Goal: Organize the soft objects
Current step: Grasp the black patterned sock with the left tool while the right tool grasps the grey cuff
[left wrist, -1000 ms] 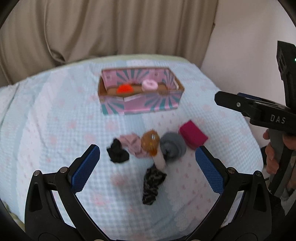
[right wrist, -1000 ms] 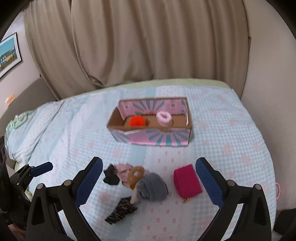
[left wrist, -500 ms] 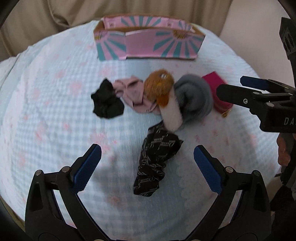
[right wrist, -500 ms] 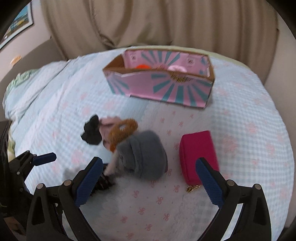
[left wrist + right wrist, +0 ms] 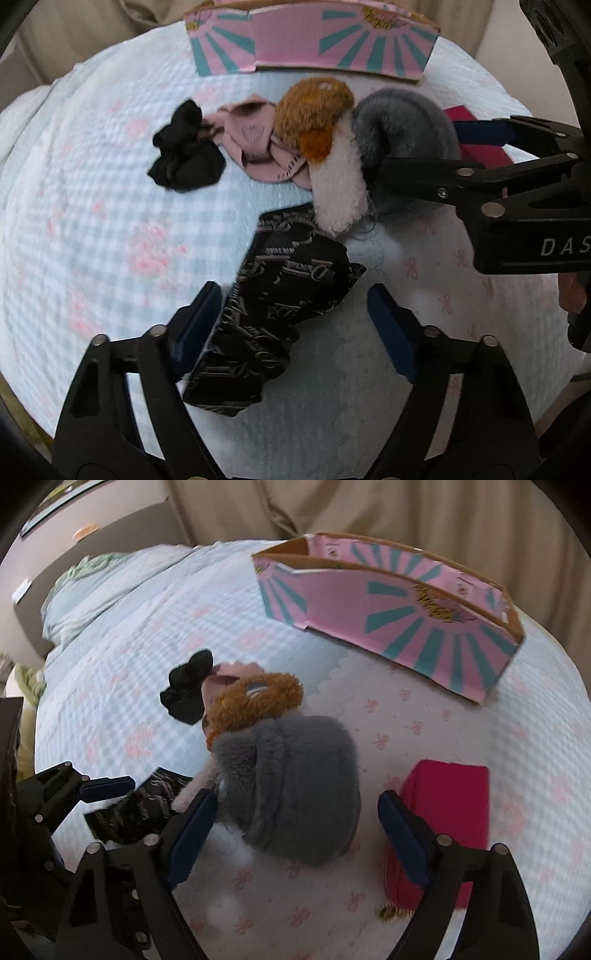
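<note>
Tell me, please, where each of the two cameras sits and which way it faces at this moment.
Left wrist: rides on the left gripper, looking steeply down between its jaws at the black patterned cloth on the bedspread; the right gripper and a bit of hand show at right.
Right wrist: rides on the right gripper, looking down at the grey fluffy item; the left gripper shows at lower left.
Shared: cloth, grey item, brown plush, black scrunchie, pink box. Both jaws have just been closing, not yet pressing.
</note>
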Demonstrator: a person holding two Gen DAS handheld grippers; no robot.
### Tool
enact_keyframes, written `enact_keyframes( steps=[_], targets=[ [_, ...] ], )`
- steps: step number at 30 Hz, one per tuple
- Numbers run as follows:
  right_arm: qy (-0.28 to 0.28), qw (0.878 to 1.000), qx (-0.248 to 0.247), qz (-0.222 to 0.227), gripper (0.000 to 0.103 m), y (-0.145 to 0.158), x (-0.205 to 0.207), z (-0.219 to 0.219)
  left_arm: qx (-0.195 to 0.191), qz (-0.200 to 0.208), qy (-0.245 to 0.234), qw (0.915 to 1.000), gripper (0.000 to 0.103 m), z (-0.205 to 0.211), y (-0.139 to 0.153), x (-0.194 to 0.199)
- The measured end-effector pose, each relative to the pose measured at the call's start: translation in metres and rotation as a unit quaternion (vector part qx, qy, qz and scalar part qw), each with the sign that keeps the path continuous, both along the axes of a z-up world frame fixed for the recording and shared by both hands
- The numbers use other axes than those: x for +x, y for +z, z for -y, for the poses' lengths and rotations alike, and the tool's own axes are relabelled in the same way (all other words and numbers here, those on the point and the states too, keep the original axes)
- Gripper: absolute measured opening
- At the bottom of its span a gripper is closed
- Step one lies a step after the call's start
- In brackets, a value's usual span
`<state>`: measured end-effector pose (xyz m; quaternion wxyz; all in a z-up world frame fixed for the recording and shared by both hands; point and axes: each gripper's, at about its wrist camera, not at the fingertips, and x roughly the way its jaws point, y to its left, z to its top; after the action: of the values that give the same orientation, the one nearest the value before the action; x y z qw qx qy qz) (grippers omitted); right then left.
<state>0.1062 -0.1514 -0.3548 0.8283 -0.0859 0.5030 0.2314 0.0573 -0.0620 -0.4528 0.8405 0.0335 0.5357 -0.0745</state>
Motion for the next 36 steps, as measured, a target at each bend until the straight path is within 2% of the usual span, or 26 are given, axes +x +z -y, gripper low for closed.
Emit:
enact_keyframes(
  steps=[4, 9, 13, 17, 27, 36],
  targets=[
    [0.026, 1.000, 0.002, -0.003, 0.079, -0.012, 0.004, -0.002, 0.009, 0.006, 0.010, 0.9999, 0.073, 0.004, -0.005, 0.001],
    [0.039, 0.999, 0.004, -0.007, 0.066, -0.023, 0.009, -0.005, 0.011, 0.012, 0.025, 0.9996, 0.048, 0.001, -0.005, 0.004],
    [0.032, 0.999, 0.015, -0.004, 0.058, -0.023, 0.011, -0.002, 0.018, 0.014, 0.019, 0.9996, 0.040, 0.002, -0.003, 0.005],
    [0.030, 0.999, 0.014, -0.001, 0.054, -0.021, 0.010, -0.003, 0.024, 0.012, 0.012, 0.9996, 0.037, 0.005, 0.001, 0.004],
    [0.009, 1.000, 0.003, 0.003, 0.054, -0.008, 0.008, 0.007, 0.014, 0.009, 0.010, 0.9998, 0.036, 0.001, 0.017, 0.001],
    [-0.054, 0.998, 0.002, 0.010, 0.054, 0.036, -0.001, 0.024, 0.003, 0.018, -0.001, 0.9998, 0.036, -0.011, 0.067, 0.002]
  ],
)
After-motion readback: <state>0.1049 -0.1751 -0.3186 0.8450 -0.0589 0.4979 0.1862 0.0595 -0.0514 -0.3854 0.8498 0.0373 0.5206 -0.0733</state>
